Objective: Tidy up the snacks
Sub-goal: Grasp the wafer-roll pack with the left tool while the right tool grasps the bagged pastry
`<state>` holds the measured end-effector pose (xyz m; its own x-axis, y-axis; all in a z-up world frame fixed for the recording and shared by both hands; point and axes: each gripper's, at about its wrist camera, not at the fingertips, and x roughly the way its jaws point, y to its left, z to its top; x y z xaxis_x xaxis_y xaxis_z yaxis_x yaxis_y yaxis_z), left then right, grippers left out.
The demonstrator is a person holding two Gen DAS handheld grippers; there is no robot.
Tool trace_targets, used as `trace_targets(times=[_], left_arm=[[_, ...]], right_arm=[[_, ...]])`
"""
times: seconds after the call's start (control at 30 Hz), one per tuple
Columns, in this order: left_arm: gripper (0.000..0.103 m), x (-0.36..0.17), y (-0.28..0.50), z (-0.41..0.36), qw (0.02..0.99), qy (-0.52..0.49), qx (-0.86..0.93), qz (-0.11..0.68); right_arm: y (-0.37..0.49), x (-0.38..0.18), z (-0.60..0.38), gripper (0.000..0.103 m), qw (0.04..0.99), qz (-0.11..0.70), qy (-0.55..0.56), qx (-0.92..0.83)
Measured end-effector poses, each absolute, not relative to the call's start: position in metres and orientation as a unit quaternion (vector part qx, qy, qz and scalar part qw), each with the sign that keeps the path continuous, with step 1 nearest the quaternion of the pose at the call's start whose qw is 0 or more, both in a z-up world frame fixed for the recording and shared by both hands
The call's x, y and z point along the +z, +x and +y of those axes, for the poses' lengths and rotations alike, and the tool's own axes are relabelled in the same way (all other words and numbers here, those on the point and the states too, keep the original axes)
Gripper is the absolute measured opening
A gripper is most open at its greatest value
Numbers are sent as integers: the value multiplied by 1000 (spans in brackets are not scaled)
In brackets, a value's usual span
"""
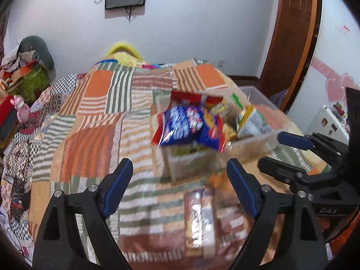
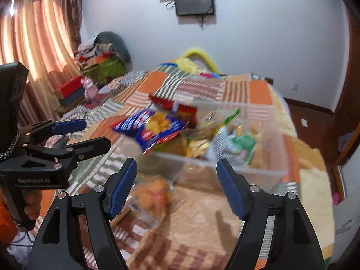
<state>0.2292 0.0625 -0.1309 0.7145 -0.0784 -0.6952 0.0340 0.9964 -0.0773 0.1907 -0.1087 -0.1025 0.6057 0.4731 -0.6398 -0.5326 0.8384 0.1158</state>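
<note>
Looking along both tools, I see a bed with a striped patchwork blanket (image 1: 94,103) and a clear plastic box (image 1: 258,139) sitting on it. The left gripper (image 1: 180,186) has its jaws wide apart and nothing is between them. The right gripper (image 2: 176,186) is open too, and it holds nothing. The box is already very full — a blue snack bag (image 1: 182,126) lies on top and sticks out over the edge, a red bag (image 2: 177,108) sits behind it, and a green and white bag (image 2: 238,144) stands at the other end. There are yellow packs in the middle, but they are too blurry to name. Two snacks are not in the box yet. An orange bag (image 2: 153,195) lies on the blanket just in front of the box, near the right gripper. A clear wrapped pack (image 1: 200,220) lies on the blanket near the left gripper. I think the job is partly done, and the hands seem to be between picks. The next move is probably to go down to one loose snack, close the jaws on it softly — the bags look crinkly and slippery — and lift it into the box. The box is crowded, so the blue bag could slide off.
</note>
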Motion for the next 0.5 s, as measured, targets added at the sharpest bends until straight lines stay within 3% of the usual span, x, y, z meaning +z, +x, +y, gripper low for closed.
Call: trace_targets(times=[0.43, 0.5], left_arm=[[86, -185, 210, 68, 900, -30, -46, 432], [86, -191, 210, 62, 897, -29, -54, 438]], right_arm=[[213, -154, -73, 70, 849, 436, -31, 296], [210, -159, -71, 66, 846, 443, -40, 295]])
